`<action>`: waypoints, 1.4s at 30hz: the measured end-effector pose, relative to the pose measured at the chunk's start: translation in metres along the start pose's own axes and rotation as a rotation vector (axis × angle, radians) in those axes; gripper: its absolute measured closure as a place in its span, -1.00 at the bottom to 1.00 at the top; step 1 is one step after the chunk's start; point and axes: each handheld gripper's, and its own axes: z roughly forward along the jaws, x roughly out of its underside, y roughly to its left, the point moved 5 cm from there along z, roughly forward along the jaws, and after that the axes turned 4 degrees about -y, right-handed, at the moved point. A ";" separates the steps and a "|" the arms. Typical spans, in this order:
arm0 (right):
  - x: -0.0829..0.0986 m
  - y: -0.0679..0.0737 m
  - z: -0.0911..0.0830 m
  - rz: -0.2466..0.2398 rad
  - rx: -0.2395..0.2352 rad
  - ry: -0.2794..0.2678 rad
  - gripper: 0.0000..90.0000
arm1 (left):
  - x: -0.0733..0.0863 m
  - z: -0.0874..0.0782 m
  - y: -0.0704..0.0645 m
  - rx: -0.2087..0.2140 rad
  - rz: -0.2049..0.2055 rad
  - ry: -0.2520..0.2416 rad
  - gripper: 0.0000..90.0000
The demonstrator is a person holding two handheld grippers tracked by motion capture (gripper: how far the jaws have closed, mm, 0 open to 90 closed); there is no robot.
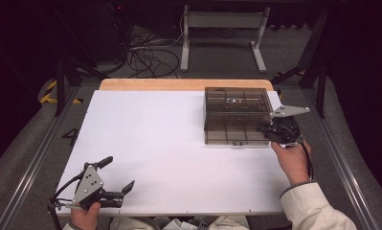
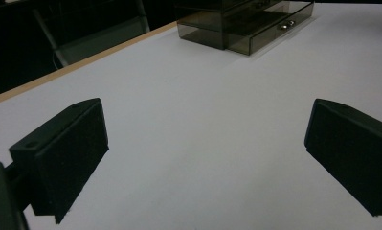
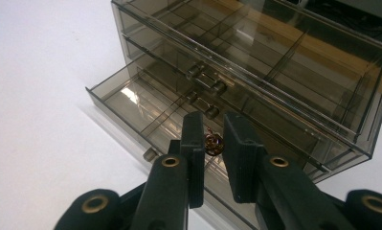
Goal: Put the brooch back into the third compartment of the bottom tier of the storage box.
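At the table's far right, the right gripper (image 3: 212,143) pinches a small brownish ring (image 3: 213,143) over the smoky drawer box's (image 1: 234,115) pulled-out bottom drawer (image 3: 145,110), while the left gripper (image 1: 117,175) rests wide apart near left.

I see a small coppery ring-like trinket (image 3: 213,143) over the smoky clear-plastic drawer box's (image 1: 236,115) open bottom drawer, near the tabletop's far right corner.

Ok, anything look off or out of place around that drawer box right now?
Nothing spilled or damaged. The smoky clear drawer box sits square on the table; its bottom drawer is pulled out. The right gripper pinches a small coppery ring-like item above it.
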 end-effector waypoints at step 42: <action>0.025 -0.027 0.045 0.064 0.019 0.192 0.77 | 0.000 -0.001 0.000 0.004 0.003 0.001 -0.96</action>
